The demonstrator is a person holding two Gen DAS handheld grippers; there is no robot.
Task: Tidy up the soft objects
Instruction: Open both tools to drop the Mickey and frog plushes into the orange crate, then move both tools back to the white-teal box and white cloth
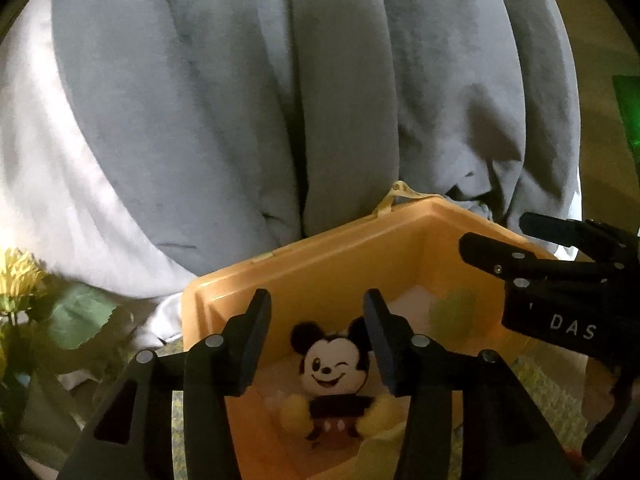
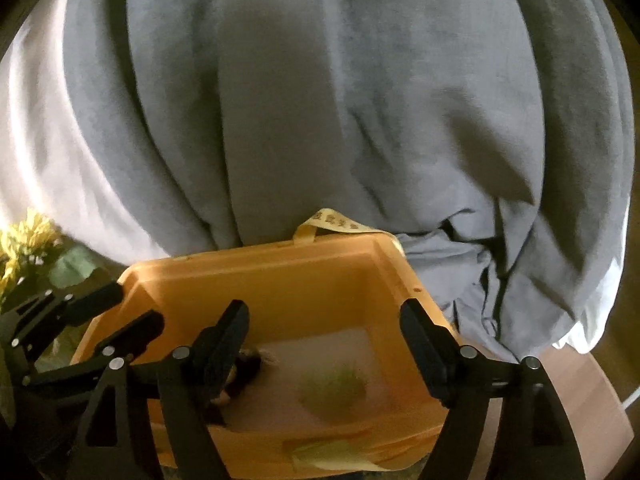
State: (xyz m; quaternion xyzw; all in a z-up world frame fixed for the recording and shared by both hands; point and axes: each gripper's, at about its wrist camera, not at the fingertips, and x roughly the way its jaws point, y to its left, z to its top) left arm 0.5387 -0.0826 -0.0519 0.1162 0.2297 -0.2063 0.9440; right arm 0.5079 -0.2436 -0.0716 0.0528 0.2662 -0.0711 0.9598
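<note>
With black left gripper [image 1: 318, 334] spread above winking mouse plush doll [image 1: 330, 384] inside orange plastic bin [image 1: 280, 276], lower straight, pinch head; keep black right gripper [image 2: 324, 348], also spread, aside.

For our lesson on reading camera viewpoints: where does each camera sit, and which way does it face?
Left wrist view: on the left gripper, looking down into the orange bin at the Mickey plush; the right gripper enters at right.
Right wrist view: on the right gripper, over the same bin's green fuzzy patch; the left gripper shows at left.
Shared: bin, grey bedding, yellow flowers.
</note>
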